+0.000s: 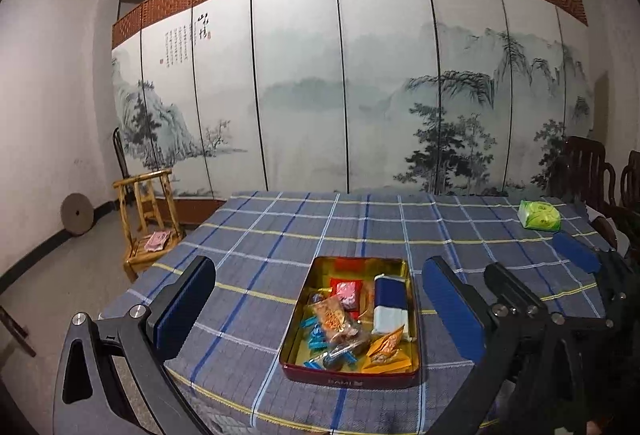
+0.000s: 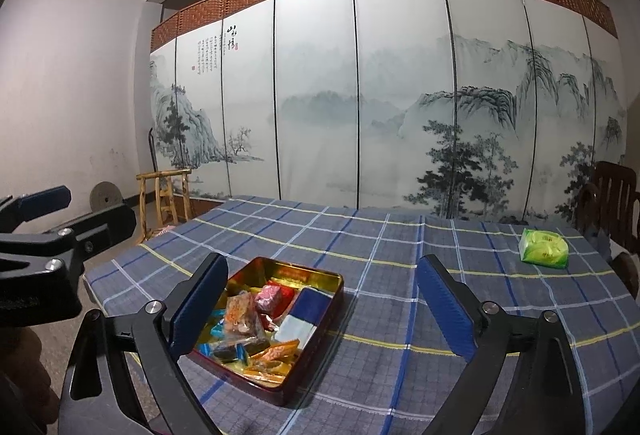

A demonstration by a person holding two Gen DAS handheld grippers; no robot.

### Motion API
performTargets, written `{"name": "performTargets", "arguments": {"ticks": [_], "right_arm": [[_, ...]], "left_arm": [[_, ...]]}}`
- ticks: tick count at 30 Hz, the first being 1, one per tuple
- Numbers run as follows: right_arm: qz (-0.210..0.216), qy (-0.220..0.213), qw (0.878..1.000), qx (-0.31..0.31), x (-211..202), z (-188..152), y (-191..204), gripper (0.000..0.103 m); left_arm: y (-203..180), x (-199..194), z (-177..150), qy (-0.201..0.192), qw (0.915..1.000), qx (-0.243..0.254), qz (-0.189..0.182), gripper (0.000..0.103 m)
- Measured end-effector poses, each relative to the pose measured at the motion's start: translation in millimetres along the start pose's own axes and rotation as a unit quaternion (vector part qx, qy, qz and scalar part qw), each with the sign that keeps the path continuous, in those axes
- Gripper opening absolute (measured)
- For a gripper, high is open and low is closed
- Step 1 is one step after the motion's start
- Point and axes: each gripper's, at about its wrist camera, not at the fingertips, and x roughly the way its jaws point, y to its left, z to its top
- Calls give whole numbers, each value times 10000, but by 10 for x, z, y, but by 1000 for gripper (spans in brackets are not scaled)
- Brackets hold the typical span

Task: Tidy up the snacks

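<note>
Checked blue cloth covers the tabletop (image 1: 280,235) right up to the near edge, and that is where my worry begins. Nearest to me, the left claw (image 1: 320,311) stands wide, its two blue pads either side of the tin (image 1: 298,323) in its own view, holding nothing; the right claw (image 2: 332,311) is just as wide and empty, with the tin low and to the left of its gap. Both hang above the cloth, as far as I can judge, and the two rigs sit close enough that each one shows in the other's camera, so a careless swing could knock them together. The tin, red outside and gold inside, lies close to the near edge of the tabletop, and I judge that a nudge against its wall could slide it on the cloth or tip it toward me. Inside it the snacks are heaped loosely: a dark blue and white box (image 1: 390,301) along the right side, a clear bag of orange pieces (image 1: 336,323), a pink wrapped sweet (image 1: 347,293), small light blue candies (image 1: 316,337) and an orange triangular packet (image 1: 386,349). A pinch at one thin wrapper may drag its neighbours or crush what is in it, and slick film could slip from the pads. Far off at the right of the tabletop sits a green packet (image 1: 539,215), well apart from the tin; reaching for it means a long carry over open cloth. Beyond stands the painted landscape screen (image 1: 304,83).
</note>
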Motion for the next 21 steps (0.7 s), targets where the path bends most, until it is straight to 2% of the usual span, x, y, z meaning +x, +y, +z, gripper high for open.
{"name": "performTargets", "arguments": {"ticks": [21], "right_arm": [[45,179,9998,-78,64,-57,103,98]], "left_arm": [[166,177,-97,344,9989,-290,115,103]]}}
